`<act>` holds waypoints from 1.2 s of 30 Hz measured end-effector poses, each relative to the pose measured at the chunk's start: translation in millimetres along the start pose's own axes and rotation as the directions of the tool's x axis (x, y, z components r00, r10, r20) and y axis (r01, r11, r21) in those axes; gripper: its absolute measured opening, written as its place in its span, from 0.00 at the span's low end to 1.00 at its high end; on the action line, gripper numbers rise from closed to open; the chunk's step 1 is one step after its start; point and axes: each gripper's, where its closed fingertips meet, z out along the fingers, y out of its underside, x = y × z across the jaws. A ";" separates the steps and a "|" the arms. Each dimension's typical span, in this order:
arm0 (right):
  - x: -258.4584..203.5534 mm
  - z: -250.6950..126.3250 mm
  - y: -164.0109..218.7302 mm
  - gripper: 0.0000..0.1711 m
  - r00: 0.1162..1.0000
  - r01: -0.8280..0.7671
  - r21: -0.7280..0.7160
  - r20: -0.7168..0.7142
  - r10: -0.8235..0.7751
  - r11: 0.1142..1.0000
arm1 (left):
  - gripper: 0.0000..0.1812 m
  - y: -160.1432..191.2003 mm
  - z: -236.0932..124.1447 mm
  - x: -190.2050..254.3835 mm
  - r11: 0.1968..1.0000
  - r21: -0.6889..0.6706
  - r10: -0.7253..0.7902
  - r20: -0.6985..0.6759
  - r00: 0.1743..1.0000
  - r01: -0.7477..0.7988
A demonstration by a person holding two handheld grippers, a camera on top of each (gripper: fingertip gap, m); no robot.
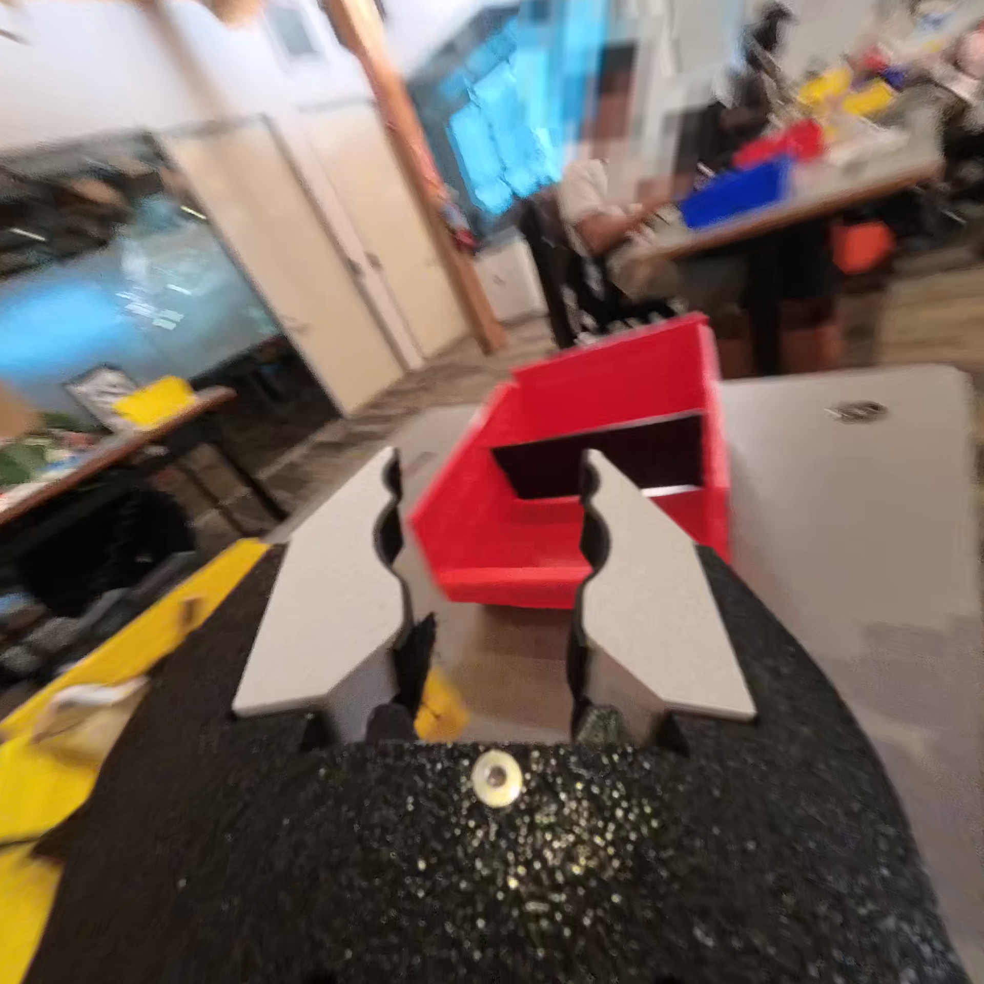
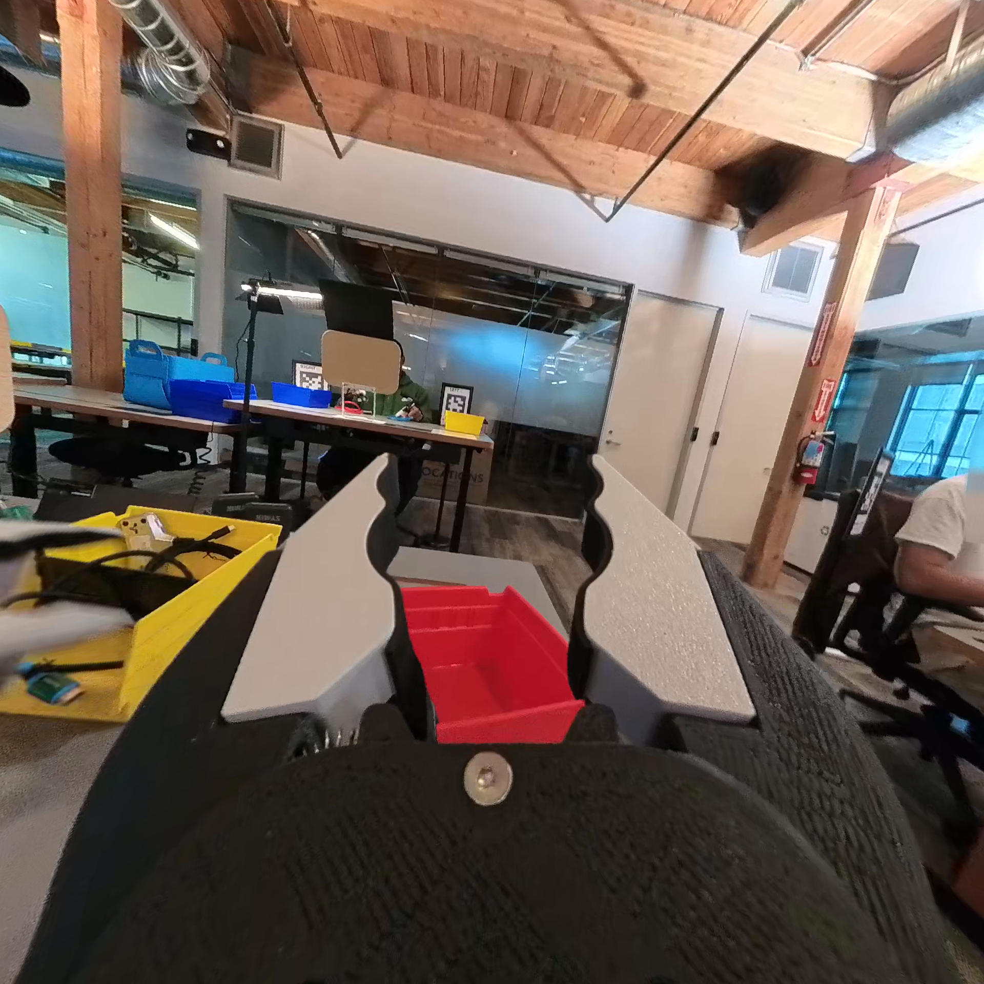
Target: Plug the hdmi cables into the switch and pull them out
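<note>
Left wrist view: motion blur is seen across the whole picture.
Left gripper (image 1: 490,458): grey fingers are spread apart and nothing is held between them.
Red bin (image 1: 575,479): seen tilted on a grey table (image 1: 852,532), just beyond the fingertips; a dark divider is set across its inside.
Yellow bin edge (image 1: 133,639): seen at the near left, beside the gripper body.
Cables and switch in this view: cannot be made out through the blur.
Background: wooden posts, pale doors and far tables with coloured bins are shown only as smears.

Right wrist view: a sharp picture.
Right gripper (image 2: 490,463): jaws are released, wide apart, and nothing is grasped.
Red bin (image 2: 490,665): framed between the fingers, near the gripper, on the grey table (image 2: 463,570).
Yellow bin (image 2: 175,601): placed at the near left, apart from the red bin.
HDMI cables (image 2: 133,564): black, coiled inside the yellow bin; one plug with a blue tip (image 2: 50,687) is seen at the far left edge.
Switch: cannot be told apart in the bin.
Seated person (image 2: 937,559): partly seen at the right edge.
</note>
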 end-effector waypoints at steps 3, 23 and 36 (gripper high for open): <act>-0.6 1.5 7.7 0.43 1.000 -0.026 -0.051 0.006 0.026 0.998 | 0.29 3.7 -58.1 -89.3 0.997 0.081 -0.027 0.267 0.963 0.005; -107.7 15.6 228.1 0.81 0.943 0.308 -0.847 0.332 -0.021 0.433 | 0.43 185.2 -120.9 -214.0 0.942 -0.187 -0.141 0.535 0.833 0.279; -16.9 -9.9 208.2 0.66 0.974 -0.184 -0.846 -0.090 0.206 0.501 | 0.40 187.4 -123.0 -212.8 0.934 -0.136 -0.211 0.534 0.819 0.330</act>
